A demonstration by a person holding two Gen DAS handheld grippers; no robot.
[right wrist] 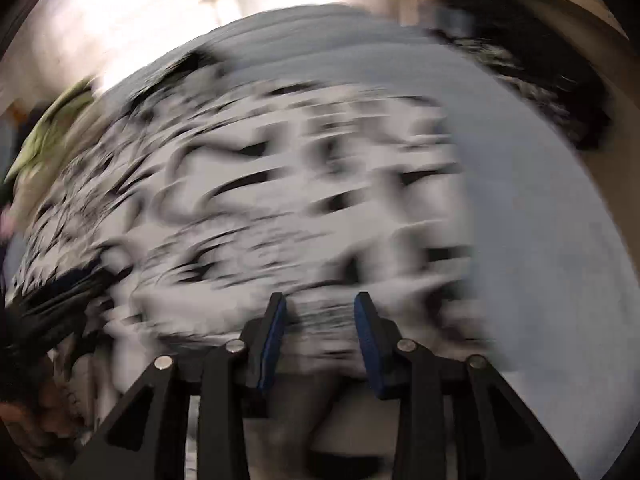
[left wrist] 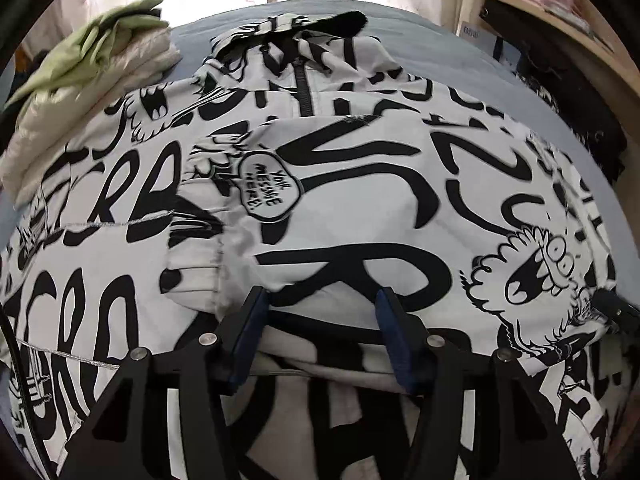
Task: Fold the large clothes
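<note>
— Left hand-held gripper (left wrist: 320,300), how does it stand?

— Released. Its blue-padded fingers (left wrist: 394,336) are spread wide, with nothing clamped between them, and they hang just over the near edge of the black-and-white graffiti-print jacket (left wrist: 344,184).

— Where does the jacket lie?

— Spread flat on a bed with a grey-blue sheet (left wrist: 472,60), zipper (left wrist: 305,92) and collar at the far end. One sleeve is folded in across the front, its cuff (left wrist: 196,280) lying near the left finger. A speech-bubble print (left wrist: 270,190) sits on that folded panel, and a cartoon creature (left wrist: 532,276) is printed toward the right side.

— And the right hand-held gripper (right wrist: 320,312)?

— Also released, though its fingers are set less far apart. That camera's picture is heavily smeared by motion, so little more than the pale patterned jacket (right wrist: 280,184) under the fingers and bare sheet (right wrist: 540,240) to the right can be made out. Whether its pads (right wrist: 370,344) touch the fabric cannot be told.

— Anything else on the bed?

— A stack of folded clothes (left wrist: 88,80) at the far left corner, cream with a light green piece on top. A wooden shelf (left wrist: 560,12) stands beside the bed at the right, dark items under it.
</note>
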